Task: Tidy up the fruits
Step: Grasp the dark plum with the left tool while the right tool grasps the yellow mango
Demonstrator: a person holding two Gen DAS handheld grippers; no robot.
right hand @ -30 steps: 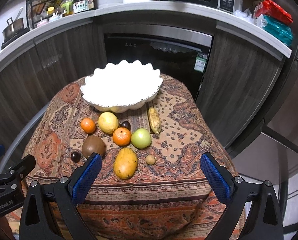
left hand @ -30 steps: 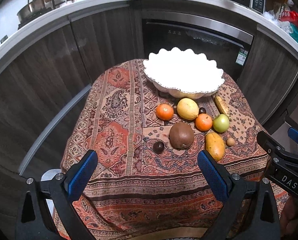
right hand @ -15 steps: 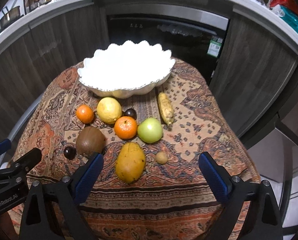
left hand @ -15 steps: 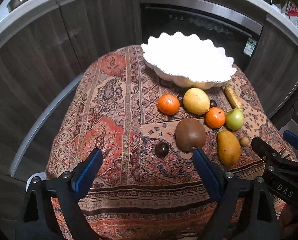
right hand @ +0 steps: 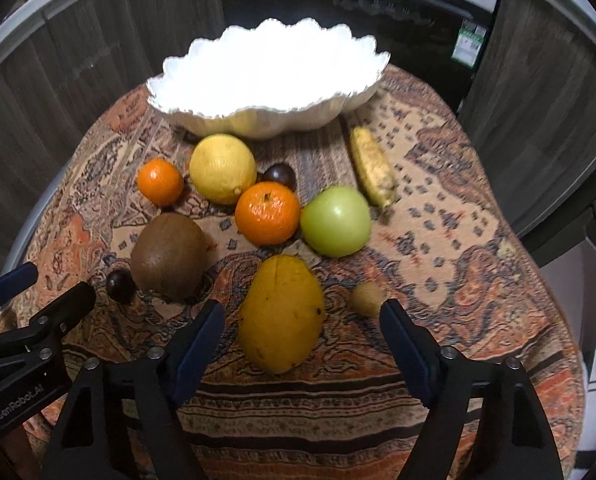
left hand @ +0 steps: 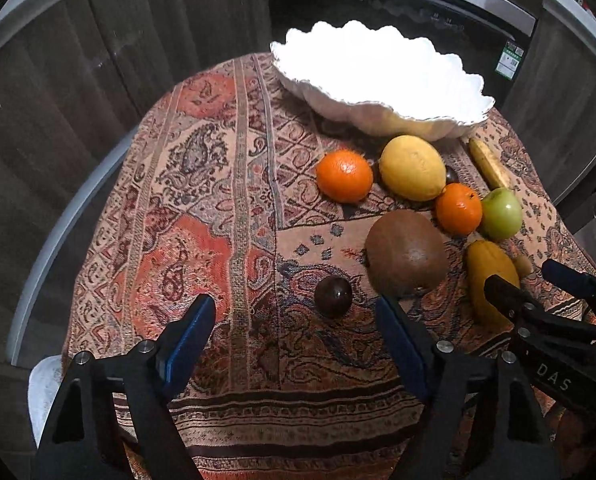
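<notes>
A patterned red and beige cloth (left hand: 234, 184) covers the table (right hand: 478, 240). Behind it run dark wood-grain cabinet doors (left hand: 130, 40) under a pale grey countertop edge (right hand: 50, 4). Between the cabinets sits a black built-in appliance (left hand: 398, 4) with a steel top strip and a green label (right hand: 468, 42). The lighting is dim.

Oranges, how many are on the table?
2. One orange lies left of the lemon; the other orange sits between lemon and green apple. The bowl could hide more.
</notes>
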